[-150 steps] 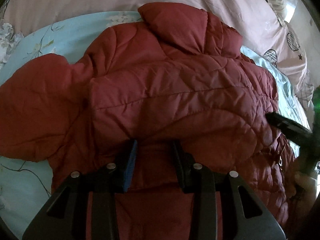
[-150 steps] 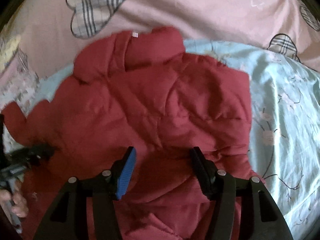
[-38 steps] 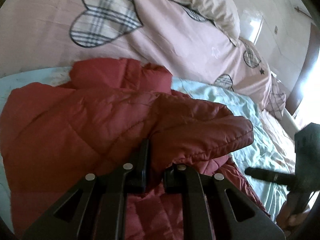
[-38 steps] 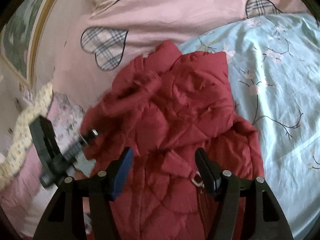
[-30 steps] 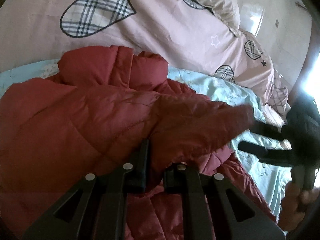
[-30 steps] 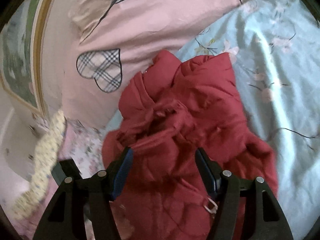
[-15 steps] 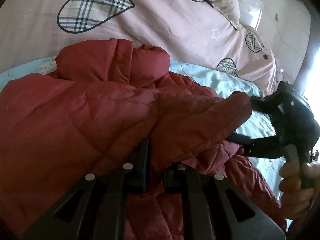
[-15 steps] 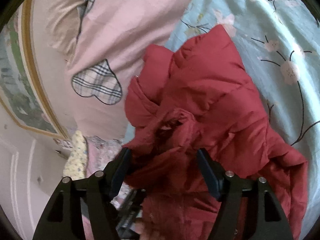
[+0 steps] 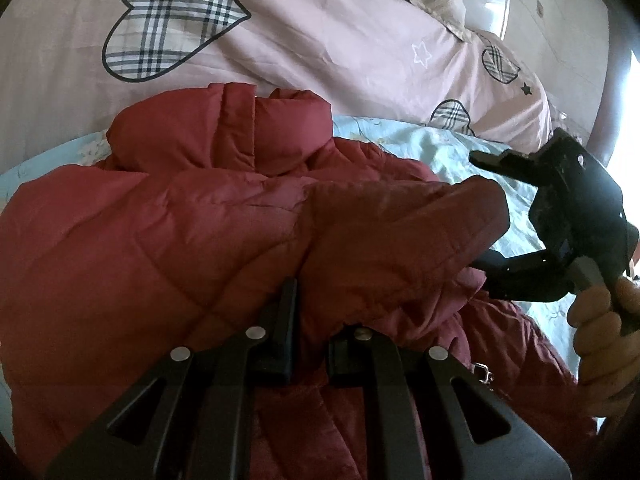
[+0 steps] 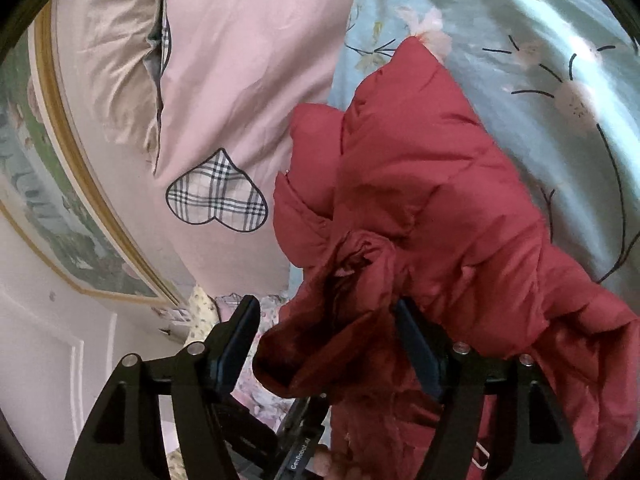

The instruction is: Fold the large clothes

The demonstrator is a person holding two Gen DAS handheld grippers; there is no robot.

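Observation:
A dark red quilted jacket point(image 9: 180, 232) lies on the bed, collar toward the pink duvet. My left gripper point(image 9: 310, 312) is shut on the jacket's sleeve point(image 9: 400, 232) and holds it lifted across the body toward the right. The right gripper point(image 9: 484, 208) shows in the left wrist view, open, its two fingers on either side of the sleeve's cuff end. In the right wrist view the right gripper point(image 10: 326, 328) is open with the bunched cuff point(image 10: 352, 300) between its fingers; the jacket point(image 10: 440, 208) hangs beyond it.
A pink duvet point(image 9: 320, 40) with plaid hearts lies behind the jacket. A light blue floral sheet point(image 10: 540, 40) covers the bed on the right. A beige pillow point(image 10: 116, 60) and a gold-framed picture point(image 10: 60, 184) are at the head of the bed.
The left gripper closed on the sleeve and lifted it across the jacket. The right gripper came in from the right, and its open fingers now straddle the cuff.

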